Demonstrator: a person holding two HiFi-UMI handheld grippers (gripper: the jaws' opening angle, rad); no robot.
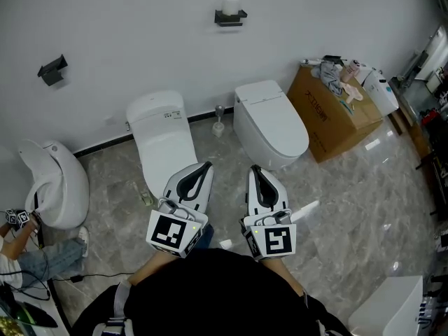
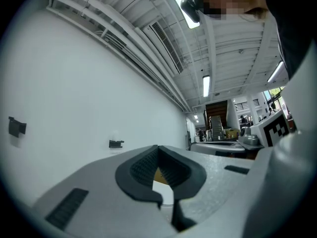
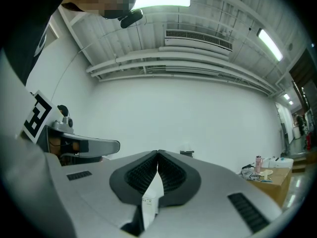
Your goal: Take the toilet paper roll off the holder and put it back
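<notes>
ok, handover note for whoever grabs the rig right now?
Left claw: shut, empty. Right claw: shut, empty. Both are held low in front of the body, short of the wall.
Toilet paper roll sits on the black holder on that wall.
Done: nothing that shows; the roll is on the holder.
Left: reach it, take the roll off, put it back.
</notes>
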